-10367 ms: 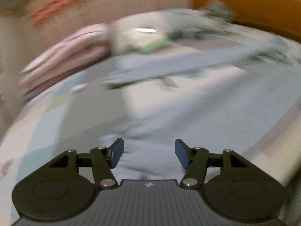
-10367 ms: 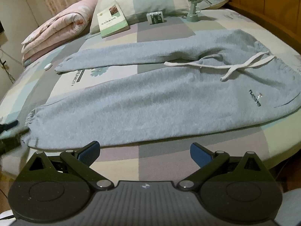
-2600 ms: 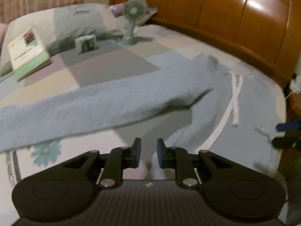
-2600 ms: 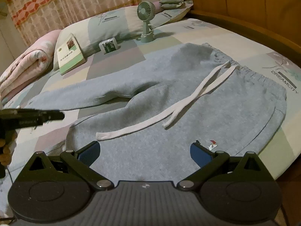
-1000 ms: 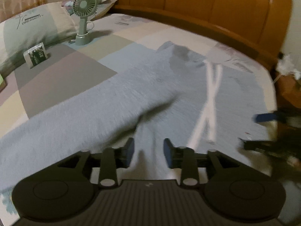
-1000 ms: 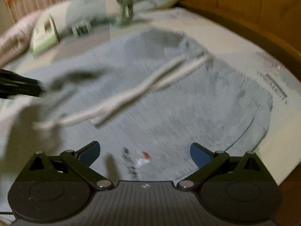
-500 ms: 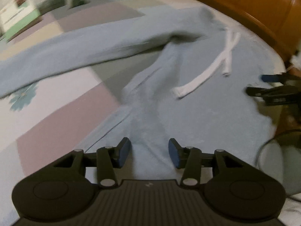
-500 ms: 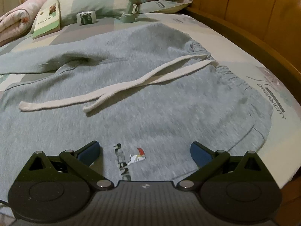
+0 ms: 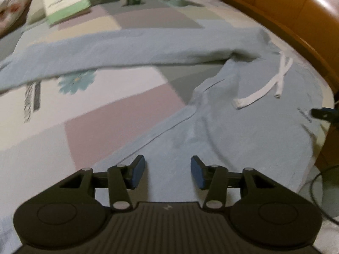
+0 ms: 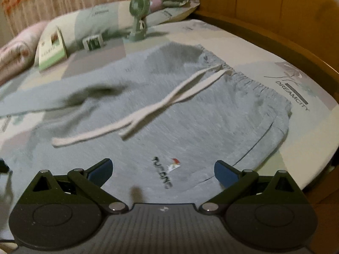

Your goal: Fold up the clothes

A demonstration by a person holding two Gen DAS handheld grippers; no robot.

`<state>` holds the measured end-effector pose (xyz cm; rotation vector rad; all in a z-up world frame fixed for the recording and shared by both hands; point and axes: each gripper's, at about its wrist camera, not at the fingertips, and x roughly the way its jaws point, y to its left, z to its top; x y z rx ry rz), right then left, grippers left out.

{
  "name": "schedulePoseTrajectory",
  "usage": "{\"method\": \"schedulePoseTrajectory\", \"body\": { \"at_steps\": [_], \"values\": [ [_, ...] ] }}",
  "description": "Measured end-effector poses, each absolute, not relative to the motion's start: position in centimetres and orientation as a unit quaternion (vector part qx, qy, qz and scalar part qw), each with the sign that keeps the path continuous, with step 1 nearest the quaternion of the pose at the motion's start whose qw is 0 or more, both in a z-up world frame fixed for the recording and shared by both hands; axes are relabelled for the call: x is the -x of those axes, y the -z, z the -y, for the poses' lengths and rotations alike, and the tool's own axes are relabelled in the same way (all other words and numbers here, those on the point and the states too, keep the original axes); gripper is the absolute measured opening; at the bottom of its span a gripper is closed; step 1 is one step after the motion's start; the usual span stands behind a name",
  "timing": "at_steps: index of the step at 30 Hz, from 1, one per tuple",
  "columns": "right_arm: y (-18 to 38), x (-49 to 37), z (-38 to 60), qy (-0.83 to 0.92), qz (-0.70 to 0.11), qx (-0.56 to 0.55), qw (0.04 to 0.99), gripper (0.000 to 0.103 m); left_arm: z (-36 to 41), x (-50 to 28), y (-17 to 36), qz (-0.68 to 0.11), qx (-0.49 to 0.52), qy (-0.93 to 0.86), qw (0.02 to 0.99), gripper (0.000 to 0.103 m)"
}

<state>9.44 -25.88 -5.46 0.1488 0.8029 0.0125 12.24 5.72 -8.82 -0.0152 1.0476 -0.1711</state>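
Observation:
Grey sweatpants (image 9: 243, 127) lie flat on the bed, waistband toward the wooden headboard, with a white drawstring (image 9: 262, 91) loose on the front. One leg (image 9: 127, 48) stretches away to the left. The other leg runs down under my left gripper (image 9: 168, 172), which hovers open above it with no fabric between the pads. My right gripper (image 10: 163, 171) stands wide open just above the sweatpants (image 10: 190, 110), near their printed logo (image 10: 167, 173), below the drawstring (image 10: 161, 105). Its blue fingertip (image 9: 322, 113) shows at the right edge of the left wrist view.
At the head of the bed stand a green book (image 10: 52, 48), a small box (image 10: 93, 41) and a desk fan (image 10: 138, 10) by the pillows. A pink duvet (image 10: 12, 50) lies at the far left. The wooden headboard (image 10: 275, 6) curves along the right; the mattress edge drops off there.
My left gripper has pulled back and sunk along the near leg, rolling so the bed looks more level, and its jaws stand slightly wider. The right gripper has drawn back a little from the waistband.

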Motion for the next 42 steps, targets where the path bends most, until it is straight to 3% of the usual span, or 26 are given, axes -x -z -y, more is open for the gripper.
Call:
{"method": "schedulePoseTrajectory", "body": {
  "at_steps": [13, 25, 38, 40, 42],
  "values": [
    [1.5, -7.7, 22.7, -0.105, -0.370, -0.163, 0.909, 0.103, -14.8, -5.5, 5.3, -0.471, 0.068, -0.039, 0.878, 0.050],
    [-0.5, -2.6, 16.4, -0.175, -0.339, -0.138, 0.914, 0.103, -26.1, 6.3, 7.0, -0.440, 0.121, -0.198, 0.868, 0.047],
    [-1.3, -0.9, 13.1, -0.166, -0.336, -0.099, 0.922, 0.103, -30.6, 5.3, 9.9, -0.397, 0.172, -0.144, 0.890, 0.048],
    [-1.3, -1.0, 12.7, -0.167, -0.338, -0.094, 0.921, 0.103, -31.0, 4.7, 10.0, -0.390, 0.184, -0.130, 0.893, 0.057],
    [-1.3, -1.0, 12.3, -0.170, -0.339, -0.088, 0.921, 0.103, -31.0, 4.7, 10.0, -0.393, 0.191, -0.110, 0.893, 0.059]
  ]
}}
